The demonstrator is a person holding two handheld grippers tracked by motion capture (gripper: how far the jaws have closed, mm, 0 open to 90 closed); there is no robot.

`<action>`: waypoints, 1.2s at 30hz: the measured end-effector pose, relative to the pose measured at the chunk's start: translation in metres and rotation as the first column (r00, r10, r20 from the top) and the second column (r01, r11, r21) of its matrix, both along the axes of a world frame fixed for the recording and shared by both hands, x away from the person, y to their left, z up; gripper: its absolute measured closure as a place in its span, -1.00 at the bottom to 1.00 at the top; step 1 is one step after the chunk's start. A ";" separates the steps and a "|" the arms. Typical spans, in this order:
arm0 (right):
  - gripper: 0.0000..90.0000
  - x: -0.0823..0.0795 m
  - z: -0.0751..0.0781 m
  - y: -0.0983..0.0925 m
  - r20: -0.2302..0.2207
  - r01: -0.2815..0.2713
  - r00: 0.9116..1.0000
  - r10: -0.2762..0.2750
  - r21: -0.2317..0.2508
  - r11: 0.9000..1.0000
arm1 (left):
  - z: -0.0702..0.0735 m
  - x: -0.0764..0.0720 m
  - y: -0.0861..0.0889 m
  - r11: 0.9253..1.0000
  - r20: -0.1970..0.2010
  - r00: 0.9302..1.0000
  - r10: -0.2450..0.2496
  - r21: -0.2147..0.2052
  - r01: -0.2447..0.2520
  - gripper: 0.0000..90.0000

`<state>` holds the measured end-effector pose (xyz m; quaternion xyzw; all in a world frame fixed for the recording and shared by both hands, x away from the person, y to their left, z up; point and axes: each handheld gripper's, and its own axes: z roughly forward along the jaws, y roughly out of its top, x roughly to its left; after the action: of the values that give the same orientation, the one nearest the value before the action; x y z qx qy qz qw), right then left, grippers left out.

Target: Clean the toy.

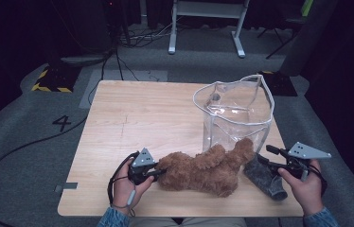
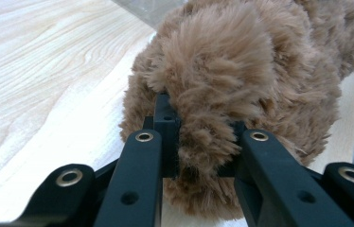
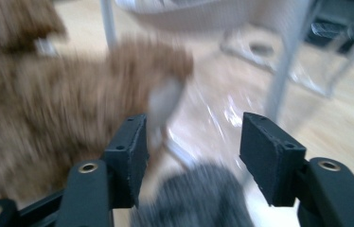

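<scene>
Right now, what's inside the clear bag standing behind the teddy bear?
Through the clear bag walls, nothing solid shows inside, only glare and creases in the plastic. The brown plush bear lies in front and covers the bag's lower front corner, so that bit of the bottom cannot be checked.

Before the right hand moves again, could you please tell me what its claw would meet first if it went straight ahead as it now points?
Probably the grey cloth, which lies low between the open right claw; beyond it stands the clear bag. The right gripper view is blurred, so depth is unsure, and the plush toy lies just left of that line.

Fluffy plush bear (image 1: 203, 171); glossy clear plastic bag (image 1: 235, 113); matt wood table (image 1: 132, 123)
</scene>
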<state>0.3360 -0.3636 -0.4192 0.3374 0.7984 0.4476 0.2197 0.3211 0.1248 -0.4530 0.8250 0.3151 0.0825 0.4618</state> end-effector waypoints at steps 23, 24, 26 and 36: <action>0.67 -0.013 0.006 0.009 -0.137 -0.118 0.986 0.099 -0.137 0.983 | -0.005 0.015 0.001 0.998 -0.024 0.999 0.024 -0.049 -0.025 0.70; 0.67 -0.017 0.017 0.013 -0.126 -0.130 0.986 0.113 -0.134 0.982 | -0.005 0.015 0.001 0.999 -0.026 0.999 0.026 -0.047 -0.028 0.70; 0.68 -0.023 0.038 0.025 -0.083 -0.154 0.986 0.143 -0.144 0.978 | -0.004 0.015 0.001 0.999 -0.023 0.999 0.029 -0.039 -0.030 0.70; 0.68 -0.020 0.082 0.117 -0.017 -0.383 0.923 0.384 -0.114 0.917 | -0.004 0.016 -0.001 0.999 -0.023 0.999 0.032 -0.039 -0.033 0.70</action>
<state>0.3163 -0.2466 -0.3377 0.1601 0.8729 0.4361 0.1491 0.3374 0.1236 -0.4569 0.8113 0.3350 0.0745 0.4732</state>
